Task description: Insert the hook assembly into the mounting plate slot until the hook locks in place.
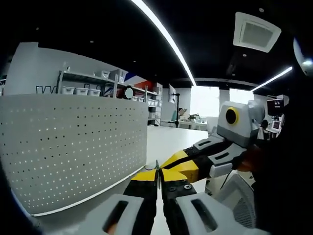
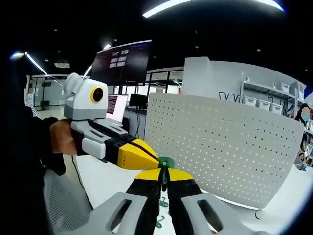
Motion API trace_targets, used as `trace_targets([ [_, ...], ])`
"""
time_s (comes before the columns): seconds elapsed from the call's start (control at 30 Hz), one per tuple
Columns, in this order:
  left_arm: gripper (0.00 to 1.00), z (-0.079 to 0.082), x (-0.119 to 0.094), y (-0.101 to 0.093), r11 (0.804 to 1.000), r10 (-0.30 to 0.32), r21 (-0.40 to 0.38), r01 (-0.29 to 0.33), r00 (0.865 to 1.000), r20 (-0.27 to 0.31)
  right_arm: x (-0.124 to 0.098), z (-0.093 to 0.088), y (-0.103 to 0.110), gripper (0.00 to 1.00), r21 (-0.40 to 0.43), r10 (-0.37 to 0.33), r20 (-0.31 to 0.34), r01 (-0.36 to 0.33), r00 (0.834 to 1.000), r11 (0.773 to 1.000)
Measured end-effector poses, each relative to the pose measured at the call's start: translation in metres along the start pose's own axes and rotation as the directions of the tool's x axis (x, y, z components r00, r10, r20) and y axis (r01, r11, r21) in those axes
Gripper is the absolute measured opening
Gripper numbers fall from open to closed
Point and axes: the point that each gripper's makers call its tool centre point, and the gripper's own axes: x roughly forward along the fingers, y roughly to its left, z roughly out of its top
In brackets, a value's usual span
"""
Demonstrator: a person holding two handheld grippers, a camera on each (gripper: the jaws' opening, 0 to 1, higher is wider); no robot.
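Both tools meet tip to tip before the pegboard point(image 2: 225, 147); right tool point(image 2: 164, 177) pinches green hook point(image 2: 165, 163).

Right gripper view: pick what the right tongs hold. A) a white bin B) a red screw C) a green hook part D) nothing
C: the right tongs are shut on a small green hook part, in front of the white pegboard.

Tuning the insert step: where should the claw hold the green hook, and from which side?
By its stem, as the right claw does now: jaws shut on the stem, the green hook's head free above the tips. Probably come from the side away from the pegboard, so the head can reach the holes.
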Motion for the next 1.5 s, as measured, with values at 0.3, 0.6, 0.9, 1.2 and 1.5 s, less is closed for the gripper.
trace_targets([
  [0.3,0.22,-0.003,-0.009,0.008,0.999,0.043,0.007,-0.043,0.999,0.017,-0.005,0.001,-0.017,0.01,0.006,-0.036,0.003,0.036,0.999,0.999],
  [0.6,0.42,-0.02,-0.027,0.03,0.968,0.211,0.14,-0.209,0.977,0.003,-0.007,0.007,-0.042,0.01,0.006,-0.084,0.012,0.084,0.996,0.996],
  [0.9,0.6,-0.04,-0.047,0.042,0.966,0.248,0.079,-0.247,0.969,0.0,-0.01,0.023,-0.092,0.01,-0.007,-0.182,0.043,0.183,0.982,0.983],
  [1.2,0.7,-0.059,-0.057,0.034,0.975,0.222,0.023,-0.222,0.975,-0.004,0.001,0.041,-0.162,0.01,0.023,-0.321,0.083,0.32,0.944,0.947],
  [1.5,0.67,-0.077,-0.057,0.027,0.977,0.214,-0.009,-0.214,0.976,-0.031,0.039,0.06,-0.209,0.01,0.033,-0.396,0.106,0.394,0.912,0.918],
])
